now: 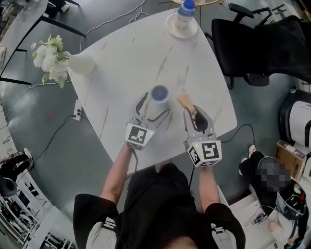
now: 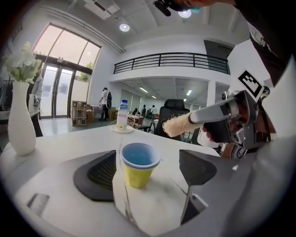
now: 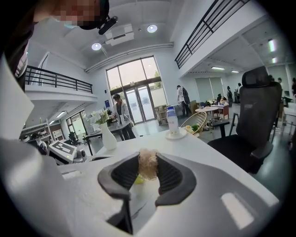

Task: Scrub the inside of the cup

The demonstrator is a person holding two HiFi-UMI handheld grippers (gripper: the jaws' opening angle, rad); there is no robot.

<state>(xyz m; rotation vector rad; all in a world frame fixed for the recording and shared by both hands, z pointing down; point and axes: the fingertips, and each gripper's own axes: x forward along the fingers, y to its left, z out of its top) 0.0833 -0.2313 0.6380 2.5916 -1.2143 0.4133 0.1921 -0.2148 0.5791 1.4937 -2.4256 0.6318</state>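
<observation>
A yellow cup (image 1: 159, 95) with a blue inside stands upright on the white marble table (image 1: 131, 53). My left gripper (image 1: 153, 108) is open, and the cup (image 2: 138, 164) stands between its two black pads without being pressed. My right gripper (image 1: 197, 119) is shut on a brush with a tan fuzzy head (image 1: 184, 101), just right of the cup. In the left gripper view the brush head (image 2: 175, 125) hangs above and to the right of the cup. From the right gripper view (image 3: 148, 173) the brush (image 3: 148, 164) sits pinched between the pads and hides most of the cup.
A white vase of white flowers (image 1: 80, 63) stands at the table's left corner. A bottle on a small plate (image 1: 184, 14) is at the far edge. A black office chair (image 1: 262, 44) is beyond the table's right side. Cables lie on the grey floor.
</observation>
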